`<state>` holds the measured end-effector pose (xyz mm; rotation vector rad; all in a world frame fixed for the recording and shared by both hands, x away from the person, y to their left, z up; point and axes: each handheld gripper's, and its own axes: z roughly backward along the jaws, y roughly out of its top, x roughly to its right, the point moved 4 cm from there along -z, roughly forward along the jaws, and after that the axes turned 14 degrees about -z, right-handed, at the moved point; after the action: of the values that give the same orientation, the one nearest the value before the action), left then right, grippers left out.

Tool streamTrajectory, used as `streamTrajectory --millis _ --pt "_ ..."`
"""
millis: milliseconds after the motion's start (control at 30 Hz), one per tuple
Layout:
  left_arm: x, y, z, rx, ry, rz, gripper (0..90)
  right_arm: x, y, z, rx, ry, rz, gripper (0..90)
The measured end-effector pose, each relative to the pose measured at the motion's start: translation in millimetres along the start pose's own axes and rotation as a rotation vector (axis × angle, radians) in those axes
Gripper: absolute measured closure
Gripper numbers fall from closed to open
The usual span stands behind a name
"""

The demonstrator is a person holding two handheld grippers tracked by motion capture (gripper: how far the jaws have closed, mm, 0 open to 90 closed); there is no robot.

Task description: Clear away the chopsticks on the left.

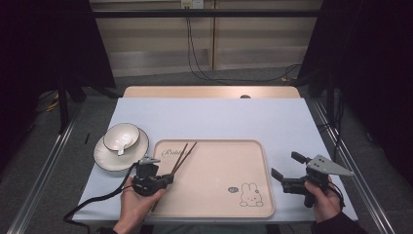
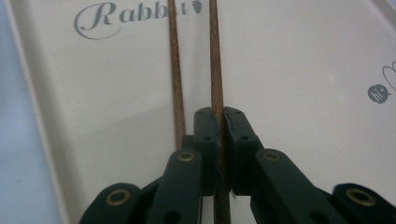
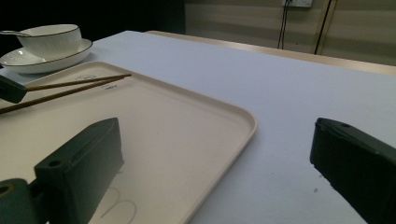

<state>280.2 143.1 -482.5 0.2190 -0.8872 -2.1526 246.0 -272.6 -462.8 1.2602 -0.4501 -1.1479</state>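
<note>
Room: dark curtains hang at both sides, pale wall panels run across the back, and black cables trail down from a wall socket to the grey floor.
Surface: a white table top [image 1: 214, 117] with a strip of bare wood along its far edge, metal rails flanking it left and right.
Nearest, left: the person's left hand [image 1: 135, 204] comes in from the bottom edge and holds the left gripper [image 1: 168, 179], its cable looping off the table's near left corner.
Left jaws: clenched on one chopstick of the chopsticks [image 2: 215, 70]; in the left gripper view the second stick lies just beside the jaws, outside them, and whether it is gripped I cannot tell.
Nearest, right: the right hand [image 1: 325, 201] holds the right gripper [image 1: 287, 168] over the table just right of the tray, a grey three-cornered plate on top.
Right jaws: released, standing wide apart with nothing between them.
Middle: a cream tray [image 1: 243, 156] with "Rabbit" lettering at its far left corner and a rabbit drawing at its near right.
Chopsticks: low over the tray's left part, tips pointing toward the lettering, slightly splayed.
Farther left: a white bowl [image 1: 122, 136] with a spoon [image 1: 122, 148] in it stands on a white plate [image 1: 104, 158], on the table just off the tray's far left corner.
</note>
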Motion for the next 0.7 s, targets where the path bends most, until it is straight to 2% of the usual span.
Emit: streamTrajectory --millis 167,300,500,700 --pt "1.9 -3.0 -4.9 -0.024 -0.004 -0.001 84.6 0.2 0.1 0.0 0.001 -0.001 0.000 2.2" --pt "1.5 -5.6 -9.6 -0.045 0.019 -0.001 84.4 0.1 -0.1 -0.3 -0.001 -0.002 0.002 2.2" --pt "1.6 -6.1 -11.0 -0.043 0.011 0.002 84.0 0.3 -0.2 -0.5 -0.001 -0.001 0.002 2.2" --pt "3.0 -5.4 -11.4 -0.036 -0.002 0.015 80.0 0.4 -0.2 -0.5 -0.001 -0.002 0.002 2.2"
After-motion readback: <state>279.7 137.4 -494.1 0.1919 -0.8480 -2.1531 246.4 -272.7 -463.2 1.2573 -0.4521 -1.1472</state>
